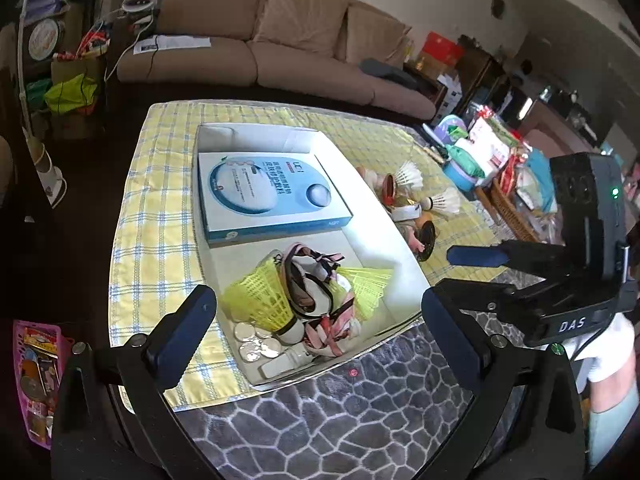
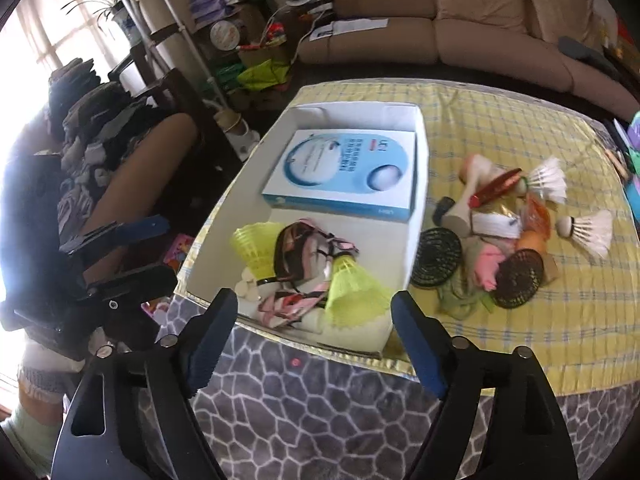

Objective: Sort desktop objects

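Note:
A white cardboard box (image 1: 372, 208) (image 2: 420, 184) lies on the yellow checked cloth. In it are a blue-and-white flat carton (image 1: 272, 196) (image 2: 344, 176), yellow plastic shuttlecocks (image 1: 260, 292) (image 2: 352, 288), a pink-and-brown strap bundle (image 1: 320, 296) (image 2: 304, 256) and small white discs (image 1: 256, 344). To the right of the box lies a pile with white feather shuttlecocks (image 2: 548, 180) (image 1: 412, 174), dark round mesh pieces (image 2: 436, 258) and a red case (image 2: 496, 186). My left gripper (image 1: 316, 320) is open and empty over the box's near end. My right gripper (image 2: 314, 336) is open and empty at the box's near edge.
A grey pebble-pattern cover (image 1: 340, 420) shows at the table's near edge. A wicker basket with packets (image 1: 516, 200) stands at the right. A brown sofa (image 1: 260, 40) is behind. A pink basket (image 1: 36, 372) sits on the floor at left.

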A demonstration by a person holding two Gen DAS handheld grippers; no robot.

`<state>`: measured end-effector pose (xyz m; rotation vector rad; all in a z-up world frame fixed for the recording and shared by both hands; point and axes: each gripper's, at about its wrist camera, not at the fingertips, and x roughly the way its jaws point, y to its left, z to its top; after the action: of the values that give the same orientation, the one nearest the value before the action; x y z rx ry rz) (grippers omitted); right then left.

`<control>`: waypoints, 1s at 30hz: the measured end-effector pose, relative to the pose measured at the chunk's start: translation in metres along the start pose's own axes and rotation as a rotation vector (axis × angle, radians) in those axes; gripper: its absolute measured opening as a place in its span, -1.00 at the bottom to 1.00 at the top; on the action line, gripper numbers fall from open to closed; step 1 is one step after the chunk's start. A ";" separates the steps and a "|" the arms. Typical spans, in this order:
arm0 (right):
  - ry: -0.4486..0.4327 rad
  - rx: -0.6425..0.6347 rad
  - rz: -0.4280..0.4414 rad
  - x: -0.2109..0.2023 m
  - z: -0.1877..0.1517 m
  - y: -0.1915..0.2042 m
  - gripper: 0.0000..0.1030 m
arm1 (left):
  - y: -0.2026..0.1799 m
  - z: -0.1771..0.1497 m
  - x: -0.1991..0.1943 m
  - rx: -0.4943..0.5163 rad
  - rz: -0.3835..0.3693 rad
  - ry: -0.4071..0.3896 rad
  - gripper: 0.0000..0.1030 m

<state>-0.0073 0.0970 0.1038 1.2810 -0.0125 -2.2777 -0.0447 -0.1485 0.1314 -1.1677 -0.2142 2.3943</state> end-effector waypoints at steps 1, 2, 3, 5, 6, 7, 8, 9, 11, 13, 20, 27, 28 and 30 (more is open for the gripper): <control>-0.001 0.003 -0.005 -0.001 -0.002 -0.001 0.72 | -0.003 0.000 0.000 0.008 0.004 0.000 1.00; -0.003 0.007 -0.008 -0.002 -0.003 -0.003 0.78 | -0.007 0.000 0.000 0.018 0.012 0.001 1.00; -0.007 0.014 -0.010 -0.003 -0.005 -0.005 0.80 | -0.009 0.000 0.000 0.023 0.017 0.000 1.00; -0.019 0.035 -0.013 -0.006 -0.008 -0.011 0.81 | -0.013 0.001 0.000 0.030 0.028 0.002 1.00; -0.024 0.044 -0.016 -0.008 -0.010 -0.015 0.81 | -0.014 0.001 0.001 0.031 0.033 0.005 1.00; -0.029 0.051 -0.020 -0.010 -0.012 -0.019 0.81 | -0.015 0.000 0.001 0.034 0.043 0.009 1.00; -0.033 0.057 -0.027 -0.013 -0.014 -0.022 0.82 | -0.017 0.000 0.001 0.038 0.056 0.012 1.00; -0.037 0.062 -0.035 -0.015 -0.016 -0.026 0.82 | -0.019 -0.001 0.002 0.045 0.071 0.014 1.00; -0.045 0.072 -0.052 -0.021 -0.021 -0.035 0.82 | -0.021 -0.003 0.002 0.050 0.076 0.018 1.00; -0.057 0.087 -0.076 -0.029 -0.026 -0.046 0.82 | -0.024 -0.005 0.003 0.050 0.074 0.023 1.00; -0.087 0.133 -0.161 -0.046 -0.055 -0.090 0.82 | -0.046 -0.017 0.013 0.058 0.096 0.034 1.00; -0.060 0.157 -0.230 -0.043 -0.092 -0.125 0.82 | -0.066 -0.056 0.039 0.015 0.112 0.066 1.00; -0.065 0.162 -0.238 -0.043 -0.097 -0.129 0.82 | -0.068 -0.060 0.042 0.010 0.115 0.073 1.00; -0.076 0.169 -0.250 -0.041 -0.105 -0.137 0.82 | -0.073 -0.067 0.048 0.000 0.138 0.069 1.00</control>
<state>0.0338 0.2589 0.0433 1.3450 -0.0773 -2.5852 0.0067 -0.0661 0.0796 -1.3017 -0.1140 2.4661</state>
